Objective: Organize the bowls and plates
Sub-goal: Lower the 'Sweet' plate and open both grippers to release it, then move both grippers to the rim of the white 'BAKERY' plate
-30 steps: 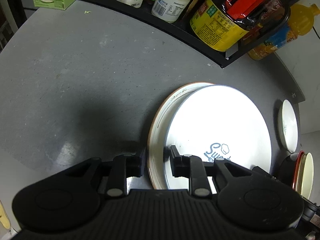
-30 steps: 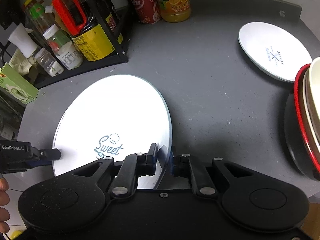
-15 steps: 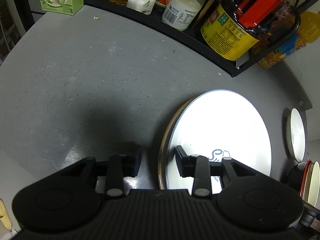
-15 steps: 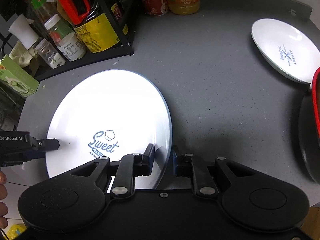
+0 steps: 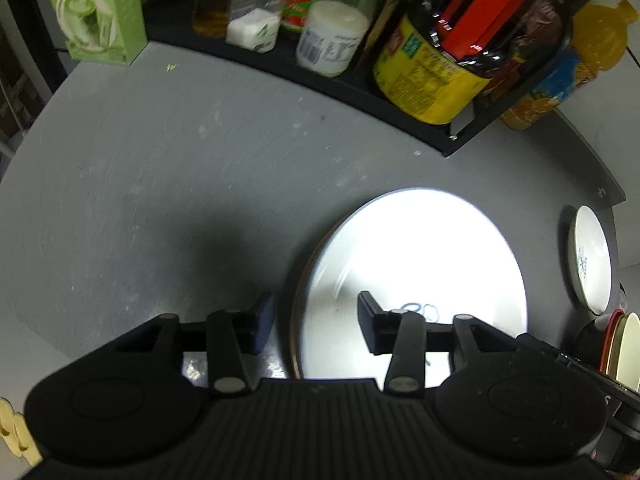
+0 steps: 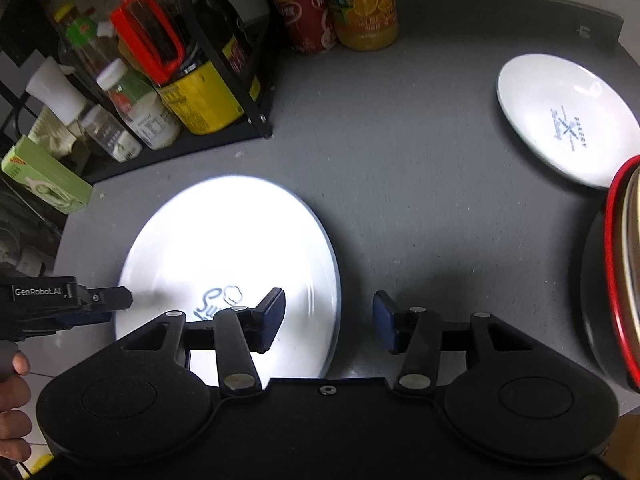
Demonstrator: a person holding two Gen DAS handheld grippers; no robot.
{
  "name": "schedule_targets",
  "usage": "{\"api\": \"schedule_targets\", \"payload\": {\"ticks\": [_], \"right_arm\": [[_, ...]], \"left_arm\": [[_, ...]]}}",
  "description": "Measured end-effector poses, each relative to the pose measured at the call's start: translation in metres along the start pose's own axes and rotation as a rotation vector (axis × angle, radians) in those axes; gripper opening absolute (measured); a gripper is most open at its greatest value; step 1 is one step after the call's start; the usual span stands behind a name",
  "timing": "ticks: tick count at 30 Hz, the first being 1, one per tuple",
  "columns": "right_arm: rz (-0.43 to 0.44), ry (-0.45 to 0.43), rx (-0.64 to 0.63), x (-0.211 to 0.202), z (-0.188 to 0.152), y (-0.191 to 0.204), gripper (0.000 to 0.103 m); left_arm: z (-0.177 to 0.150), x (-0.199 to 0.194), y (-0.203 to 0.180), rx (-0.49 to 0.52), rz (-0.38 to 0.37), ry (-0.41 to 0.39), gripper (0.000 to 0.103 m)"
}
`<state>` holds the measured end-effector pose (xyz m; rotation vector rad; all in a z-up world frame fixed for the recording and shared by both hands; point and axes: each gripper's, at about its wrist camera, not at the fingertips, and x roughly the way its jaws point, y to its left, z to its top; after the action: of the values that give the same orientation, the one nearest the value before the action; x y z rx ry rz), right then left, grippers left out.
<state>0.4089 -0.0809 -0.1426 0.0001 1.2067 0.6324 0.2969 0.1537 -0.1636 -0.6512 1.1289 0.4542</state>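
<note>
A large white plate (image 5: pixel 420 256) printed with blue "Sweet" lettering lies flat on a brown-rimmed plate (image 5: pixel 297 320), of which only the left edge shows. My left gripper (image 5: pixel 316 324) is open, its fingers straddling the stack's left rim without touching it. In the right wrist view the same white plate (image 6: pixel 228 248) lies on the grey counter (image 6: pixel 400 200). My right gripper (image 6: pixel 329 318) is open around its right rim, holding nothing. The left gripper (image 6: pixel 116 298) reaches in from the left.
A smaller white plate (image 6: pixel 568 120) lies at the far right, with a stack of red-rimmed bowls (image 6: pixel 616 280) beside it. A black rack (image 5: pixel 360 88) of jars and bottles lines the back, with a green box (image 5: pixel 96 12) at its left. A hand (image 6: pixel 12 400) shows low on the left.
The right gripper opened and let go of the white plate, which now rests flat on the brown-rimmed plate. The left gripper opened wider and drew back a little.
</note>
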Motion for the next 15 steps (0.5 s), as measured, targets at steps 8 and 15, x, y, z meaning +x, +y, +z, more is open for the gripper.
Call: {"api": "schedule_targets", "payload": {"ticks": [8, 15], "right_arm": [[0.0, -0.058, 0.02, -0.02, 0.004, -0.001, 0.073], [-0.033, -0.115, 0.065, -0.04, 0.002, -0.009, 0.082]], "left_arm": [[-0.001, -0.01, -0.021, 0.05, -0.012, -0.024, 0.063], [0.0, -0.013, -0.043, 0.108, -0.049, -0.021, 0.067]]}}
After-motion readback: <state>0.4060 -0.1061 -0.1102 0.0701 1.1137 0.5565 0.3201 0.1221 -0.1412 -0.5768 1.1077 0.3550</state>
